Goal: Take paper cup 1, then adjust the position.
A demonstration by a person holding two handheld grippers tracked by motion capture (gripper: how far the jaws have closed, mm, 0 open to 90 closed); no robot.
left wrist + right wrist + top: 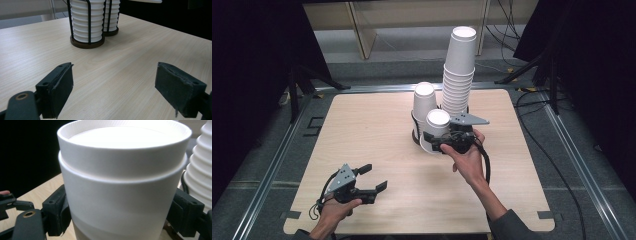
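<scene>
Where the cup was: the white, upside-down paper cup (438, 119) sat just in front of the short stack of white paper cups (424, 102), near the tall stack (459, 75).
Right claw (431, 141): clenched on that cup's sides.
Left claw (374, 177): released, jaws wide apart, nothing between them, over the pale wooden bench (372, 125).

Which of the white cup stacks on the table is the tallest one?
The tall stack at the back right: it rises well above the short stack and the cup in the right gripper.
</scene>
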